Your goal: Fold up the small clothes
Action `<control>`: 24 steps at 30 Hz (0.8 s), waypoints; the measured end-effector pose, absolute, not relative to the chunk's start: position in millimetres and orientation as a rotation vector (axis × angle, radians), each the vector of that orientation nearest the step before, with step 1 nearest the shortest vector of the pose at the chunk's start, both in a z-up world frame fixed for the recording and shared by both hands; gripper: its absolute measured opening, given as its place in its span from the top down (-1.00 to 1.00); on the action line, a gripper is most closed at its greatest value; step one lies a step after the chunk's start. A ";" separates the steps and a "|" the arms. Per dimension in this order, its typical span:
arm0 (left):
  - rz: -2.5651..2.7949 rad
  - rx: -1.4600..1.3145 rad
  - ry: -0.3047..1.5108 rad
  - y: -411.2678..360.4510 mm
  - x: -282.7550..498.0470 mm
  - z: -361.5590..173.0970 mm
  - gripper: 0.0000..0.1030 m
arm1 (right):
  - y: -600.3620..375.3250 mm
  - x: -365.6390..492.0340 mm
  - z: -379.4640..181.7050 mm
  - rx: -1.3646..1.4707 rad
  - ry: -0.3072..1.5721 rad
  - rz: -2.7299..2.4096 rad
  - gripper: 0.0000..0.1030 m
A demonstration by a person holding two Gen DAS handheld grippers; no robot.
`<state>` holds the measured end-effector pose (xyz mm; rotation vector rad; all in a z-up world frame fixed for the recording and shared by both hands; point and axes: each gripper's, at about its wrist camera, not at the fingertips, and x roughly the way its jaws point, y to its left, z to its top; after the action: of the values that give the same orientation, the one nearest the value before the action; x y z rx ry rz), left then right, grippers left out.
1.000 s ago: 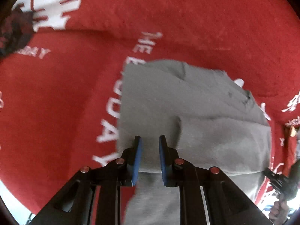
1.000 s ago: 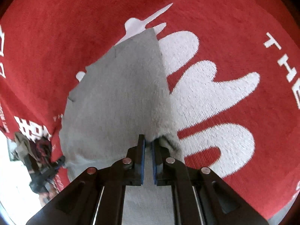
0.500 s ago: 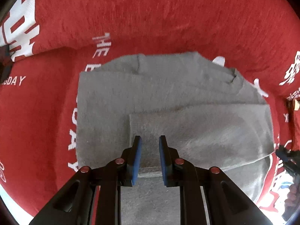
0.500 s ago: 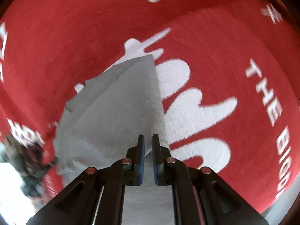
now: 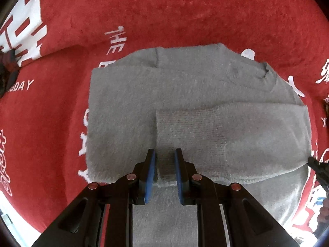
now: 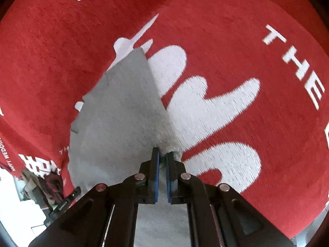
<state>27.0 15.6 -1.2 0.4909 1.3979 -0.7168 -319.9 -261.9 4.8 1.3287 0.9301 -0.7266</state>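
Garment: grey knit garment (image 5: 185, 94) lies on the red blanket (image 5: 185, 10), its near hem doubled over into a flap (image 5: 226, 135) across the lower part.
Left gripper (image 5: 164, 158): jaws spread, a gap between the blue pads; flap edge lies in that gap, seemingly not gripped.
Right gripper (image 6: 162, 156): pads pressed together, pinching a bunched corner of the garment (image 6: 123, 107).
Bearing, left view: cloth runs from the fingertips toward 12 o'clock; flap's long axis runs 9 to 3 o'clock.
Bearing, right view: cloth fans toward 11 o'clock, tapering to a point.
Nearer hand: both sit at the near hem; only the right holds it.
Judgement: the next fold likely hinges on both ends of that hem travelling evenly toward 12.
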 end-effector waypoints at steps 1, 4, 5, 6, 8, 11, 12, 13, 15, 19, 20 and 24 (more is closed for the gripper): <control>-0.718 0.487 1.392 17.0 27.9 2.5 0.62 | -260.2 -319.4 9.9 1.300 0.954 -0.734 0.88; -0.736 0.488 1.363 19.0 29.1 14.3 0.62 | -255.1 -314.2 30.7 1.170 0.996 -0.727 0.86; -0.742 0.491 1.355 18.1 29.4 16.7 0.62 | -253.8 -309.7 39.7 1.110 0.999 -0.721 0.86; -0.745 0.497 1.350 15.3 29.1 17.2 0.62 | -253.6 -304.8 44.9 1.068 0.998 -0.712 0.86; -0.739 0.519 1.354 8.8 26.1 12.2 0.62 | -254.5 -291.8 48.7 1.016 1.008 -0.696 0.86; -0.709 0.564 1.387 2.5 20.8 -4.8 0.62 | -255.8 -273.6 40.7 0.997 1.040 -0.673 0.86; -0.698 0.573 1.395 2.1 18.9 -9.9 0.61 | -255.8 -268.3 33.7 0.985 1.070 -0.675 0.86; -0.700 0.563 1.378 3.1 17.3 -8.9 0.61 | -255.9 -266.1 25.9 0.976 1.110 -0.687 0.86; -0.702 0.579 1.376 2.5 15.3 -7.4 0.61 | -257.5 -269.4 11.9 1.018 1.142 -0.686 0.87; -0.702 0.588 1.377 2.8 12.4 -5.8 0.61 | -259.8 -283.5 19.5 1.095 1.096 -0.680 0.87; -0.698 0.587 1.378 2.8 11.2 -5.0 0.61 | -258.6 -284.0 21.9 1.097 1.099 -0.679 0.86; -0.689 0.590 1.378 3.8 9.8 0.1 0.61 | -250.8 -292.1 34.2 1.080 1.108 -0.671 0.69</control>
<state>9.8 3.8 0.1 0.5904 1.3783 -0.6893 -292.1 -250.8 34.2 1.0801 1.1077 -0.6714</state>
